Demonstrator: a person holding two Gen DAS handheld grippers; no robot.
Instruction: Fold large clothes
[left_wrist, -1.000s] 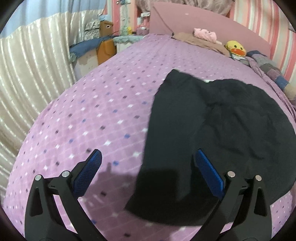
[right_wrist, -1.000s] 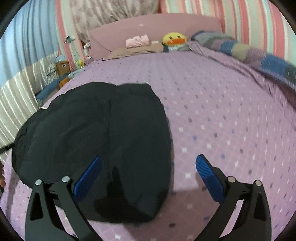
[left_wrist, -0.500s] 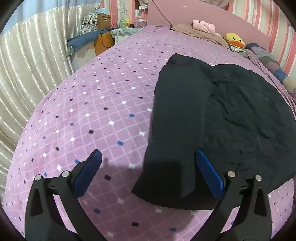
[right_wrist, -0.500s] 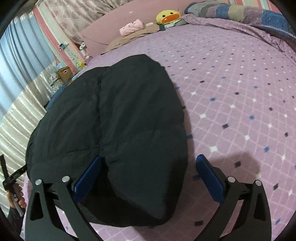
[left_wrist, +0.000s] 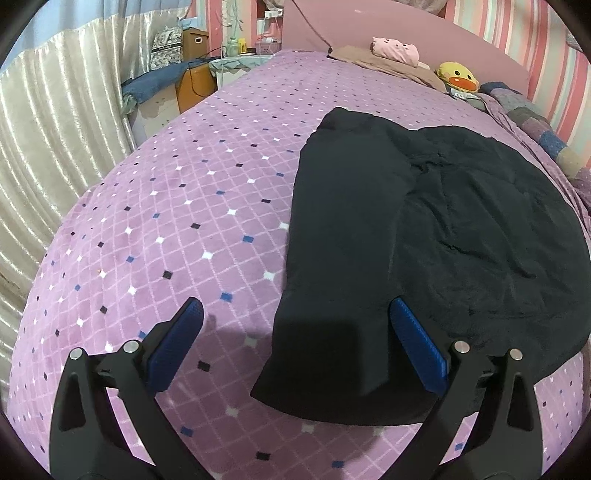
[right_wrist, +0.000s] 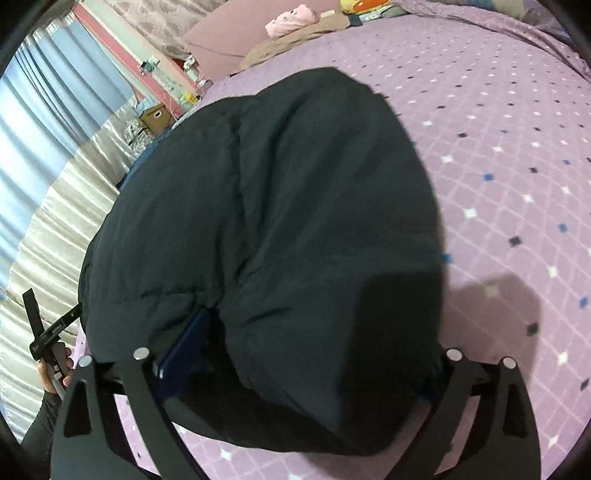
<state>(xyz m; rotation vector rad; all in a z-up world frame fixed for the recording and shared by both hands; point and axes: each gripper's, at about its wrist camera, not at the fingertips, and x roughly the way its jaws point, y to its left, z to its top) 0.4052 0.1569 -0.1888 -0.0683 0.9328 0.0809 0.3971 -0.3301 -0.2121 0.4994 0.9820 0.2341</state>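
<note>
A large black padded jacket (left_wrist: 461, 229) lies spread on the purple patterned bed, one sleeve (left_wrist: 340, 258) stretched toward me along its left side. My left gripper (left_wrist: 295, 343) is open, hovering above the sleeve's cuff end, which lies between the blue pads. In the right wrist view the jacket (right_wrist: 280, 221) fills the middle. My right gripper (right_wrist: 306, 354) is open and straddles the jacket's near right sleeve or edge; its fingers are partly hidden by the fabric. The left gripper and the hand holding it show at the far left (right_wrist: 48, 343).
The purple bedspread (left_wrist: 166, 229) extends to the left and right of the jacket. Pillows, a pink item (left_wrist: 395, 50) and a yellow duck toy (left_wrist: 460, 75) lie at the headboard. A curtain (left_wrist: 48, 129) and a cluttered bedside table (left_wrist: 192, 70) stand along the left.
My right gripper has moved forward and down onto the jacket, whose near edge now lies between its fingers. My left gripper has shifted slightly closer over the sleeve's cuff. Both stay open.
</note>
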